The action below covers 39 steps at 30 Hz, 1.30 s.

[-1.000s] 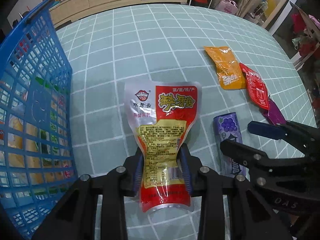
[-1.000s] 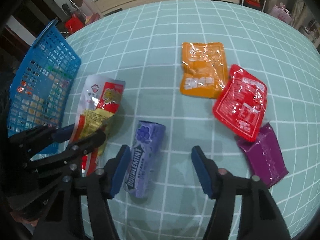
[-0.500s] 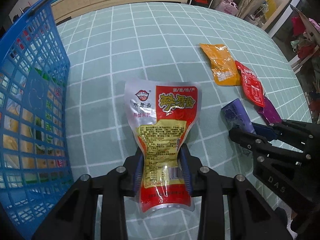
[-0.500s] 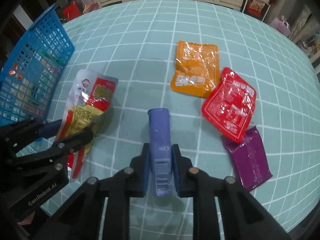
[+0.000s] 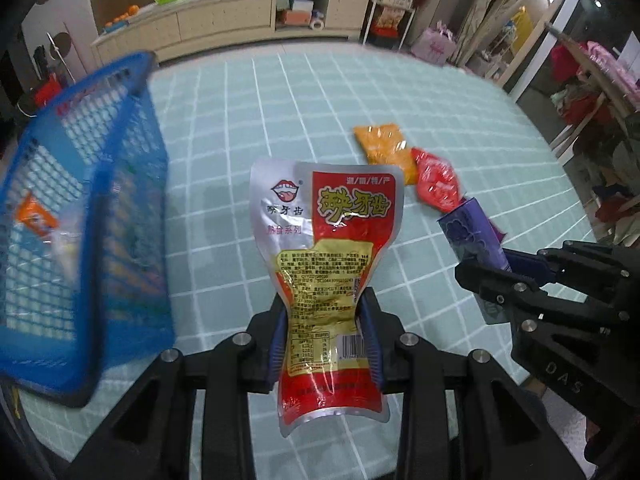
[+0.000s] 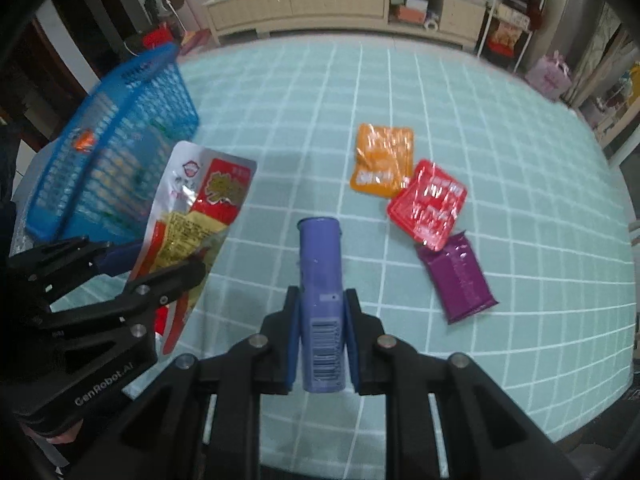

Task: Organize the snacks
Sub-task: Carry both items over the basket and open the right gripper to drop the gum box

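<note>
My left gripper (image 5: pixel 325 322) is shut on a silver, red and yellow snack pouch (image 5: pixel 326 248) and holds it above the table; the gripper (image 6: pixel 156 256) and pouch (image 6: pixel 200 208) also show in the right wrist view. My right gripper (image 6: pixel 320 320) is shut on a purple gum pack (image 6: pixel 321 280), lifted off the table; the pack (image 5: pixel 472 240) also shows at the right of the left wrist view. A blue mesh basket (image 5: pixel 80 200) with snacks inside stands at the left, also in the right wrist view (image 6: pixel 120 128).
On the teal checked tablecloth (image 6: pixel 304 120) lie an orange packet (image 6: pixel 382 160), a red packet (image 6: pixel 428 200) and a purple packet (image 6: pixel 458 276), to the right. A long cabinet (image 6: pixel 328 4) and shelves stand beyond the table.
My right gripper shut on the purple gum pack and raised it. My left gripper lifted the pouch higher. Both views now look from further above the table.
</note>
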{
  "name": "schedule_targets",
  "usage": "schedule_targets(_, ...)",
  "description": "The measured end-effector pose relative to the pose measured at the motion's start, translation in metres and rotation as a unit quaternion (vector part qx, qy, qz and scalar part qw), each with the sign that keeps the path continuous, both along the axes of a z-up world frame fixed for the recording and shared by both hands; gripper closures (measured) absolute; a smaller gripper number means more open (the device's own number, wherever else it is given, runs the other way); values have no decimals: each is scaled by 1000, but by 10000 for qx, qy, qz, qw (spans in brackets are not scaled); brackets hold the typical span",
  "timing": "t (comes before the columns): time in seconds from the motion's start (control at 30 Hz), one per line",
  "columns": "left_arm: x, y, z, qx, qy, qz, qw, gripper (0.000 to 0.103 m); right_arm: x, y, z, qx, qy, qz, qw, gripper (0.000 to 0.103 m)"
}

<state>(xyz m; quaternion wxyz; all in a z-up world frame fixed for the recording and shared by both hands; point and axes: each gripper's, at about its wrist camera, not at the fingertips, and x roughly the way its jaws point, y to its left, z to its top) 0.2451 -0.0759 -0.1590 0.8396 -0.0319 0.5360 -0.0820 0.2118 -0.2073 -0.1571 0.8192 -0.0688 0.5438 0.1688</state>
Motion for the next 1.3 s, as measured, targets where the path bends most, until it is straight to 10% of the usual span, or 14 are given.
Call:
schedule_targets(0.7,-59,139,108,249,-944,591,9935,71,-32,109,88,597,-714,510,9944,79)
schedule_targets(1.3,-21,228,73,61,-729,1059,9917,71,35,219,47,391,-271,981,9940,79)
